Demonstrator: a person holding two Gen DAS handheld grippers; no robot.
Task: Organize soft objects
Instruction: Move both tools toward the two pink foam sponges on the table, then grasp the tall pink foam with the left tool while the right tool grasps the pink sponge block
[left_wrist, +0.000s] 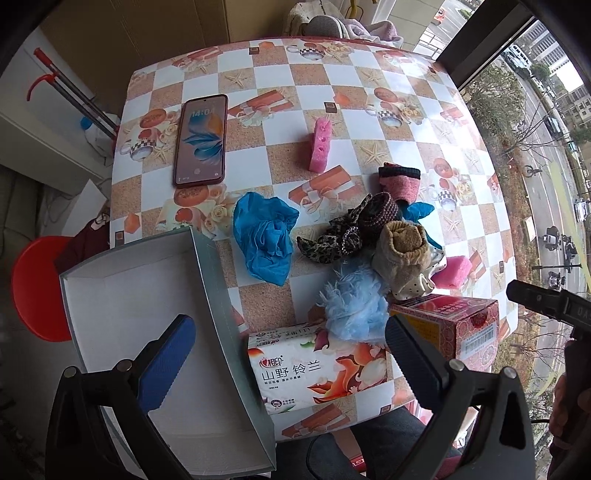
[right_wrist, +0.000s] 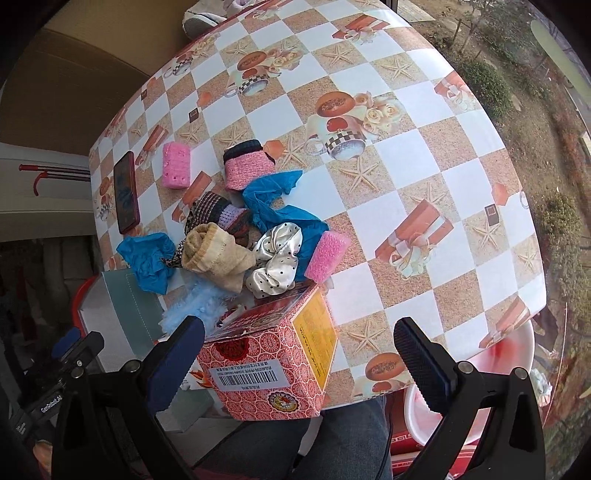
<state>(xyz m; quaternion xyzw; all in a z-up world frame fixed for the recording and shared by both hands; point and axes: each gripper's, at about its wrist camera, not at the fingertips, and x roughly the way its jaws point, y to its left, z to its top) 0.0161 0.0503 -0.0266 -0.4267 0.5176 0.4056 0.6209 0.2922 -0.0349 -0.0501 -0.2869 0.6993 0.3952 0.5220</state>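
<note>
Two pink rectangular sponges: the first pink sponge (left_wrist: 320, 145) stands on the checkered tablecloth (left_wrist: 369, 92) apart from the pile, long axis pointing away from the left wrist camera; the second pink sponge (right_wrist: 327, 256) lies at the pile's right edge beside the white polka-dot satin scrunchie (right_wrist: 275, 264). Two crumpled blue plastic covers, first (left_wrist: 264, 236) and second (right_wrist: 275, 210); one open grey cardboard box (left_wrist: 207, 266) at left. Left gripper (left_wrist: 288, 362) and right gripper (right_wrist: 299, 360) both fingers apart, holding nothing.

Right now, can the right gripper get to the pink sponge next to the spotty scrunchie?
Probably yes. The right gripper is open, and the pink sponge lies uncovered at the pile's edge. Only the red box sits between them, so it would need to reach past that.
</note>
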